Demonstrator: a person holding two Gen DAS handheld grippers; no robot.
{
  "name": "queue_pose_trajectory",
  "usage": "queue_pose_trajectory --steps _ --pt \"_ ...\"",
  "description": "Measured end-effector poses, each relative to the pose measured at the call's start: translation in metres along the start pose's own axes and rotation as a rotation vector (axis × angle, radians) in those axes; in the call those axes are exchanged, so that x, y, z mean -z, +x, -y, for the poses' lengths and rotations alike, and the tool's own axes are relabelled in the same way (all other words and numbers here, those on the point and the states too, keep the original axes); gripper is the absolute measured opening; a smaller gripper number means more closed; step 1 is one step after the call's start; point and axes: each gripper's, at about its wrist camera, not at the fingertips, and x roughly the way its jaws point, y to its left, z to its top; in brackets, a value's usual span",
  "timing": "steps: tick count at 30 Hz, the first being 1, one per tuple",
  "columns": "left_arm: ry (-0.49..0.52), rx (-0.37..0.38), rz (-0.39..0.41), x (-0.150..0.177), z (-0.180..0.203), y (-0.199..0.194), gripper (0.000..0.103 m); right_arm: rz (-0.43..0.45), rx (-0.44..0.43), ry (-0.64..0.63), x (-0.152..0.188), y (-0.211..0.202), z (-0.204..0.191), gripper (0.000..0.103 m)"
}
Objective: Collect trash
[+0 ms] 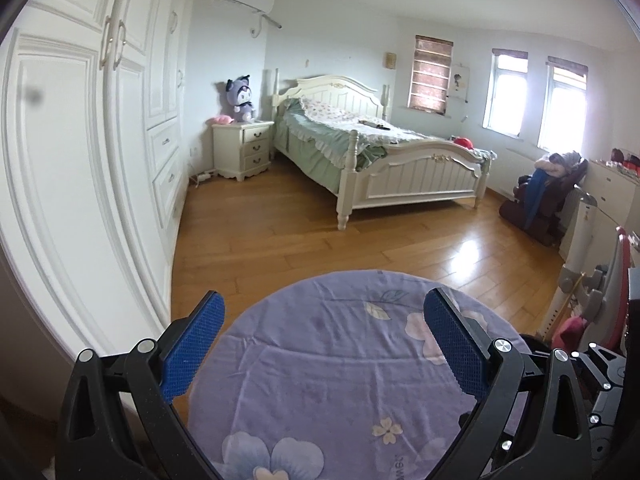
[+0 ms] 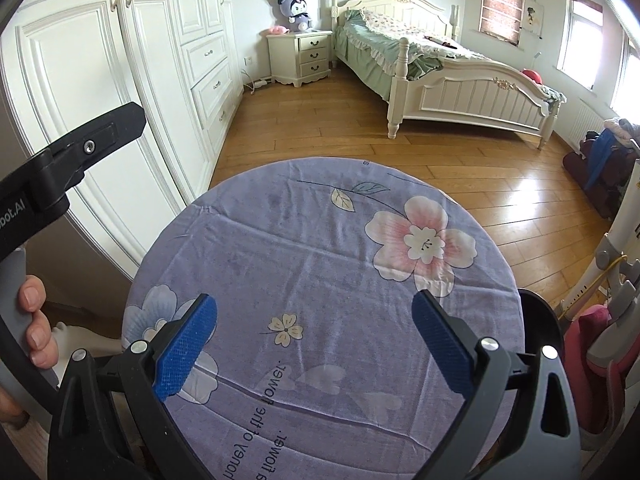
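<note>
no trash visible in either view, so no axis to report. left gripper [image 1: 324,316] and right gripper [image 2: 314,314] both released, empty, above round table [image 2: 280,240]. bed [image 2: 460,80] at 1 o'clock.

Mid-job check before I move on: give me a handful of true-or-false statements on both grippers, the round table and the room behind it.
1. The left gripper is open and holds nothing. True.
2. The right gripper is shut on a piece of trash. False: it is open and empty.
3. The round table wears a purple floral cloth. True.
4. Trash lies on that cloth. False: none is visible there.
5. A plush toy sits on the nightstand. True.
6. The bed frame is dark brown. False: it is cream white.
</note>
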Motion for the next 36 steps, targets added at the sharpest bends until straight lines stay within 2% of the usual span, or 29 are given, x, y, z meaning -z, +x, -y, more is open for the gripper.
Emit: queue_pose_trajectory --steps 10,20,25,29,32,36 --pt "-0.007 -0.003 0.013 0.001 0.000 0.007 0.098 -0.006 -0.010 0.008 -0.002 0.007 0.003 0.097" --pt "-0.002 -0.034 0.021 -0.001 0.002 0.006 0.098 0.048 -0.026 0.000 -0.012 0.000 -0.003 0.097" --pt "-0.005 -0.065 0.044 -0.005 -0.001 0.000 0.098 0.122 -0.009 -0.001 -0.028 -0.014 -0.004 0.097" --pt "-0.014 -0.097 0.095 -0.016 -0.006 -0.014 0.098 0.232 0.024 -0.017 -0.047 -0.033 -0.011 0.097" --pt "-0.025 -0.141 0.143 -0.027 -0.012 -0.028 0.098 0.306 0.044 -0.051 -0.059 -0.045 -0.023 0.097" --pt "-0.010 -0.195 0.187 -0.040 -0.020 -0.042 0.098 0.350 0.028 -0.075 -0.072 -0.050 -0.036 0.097"
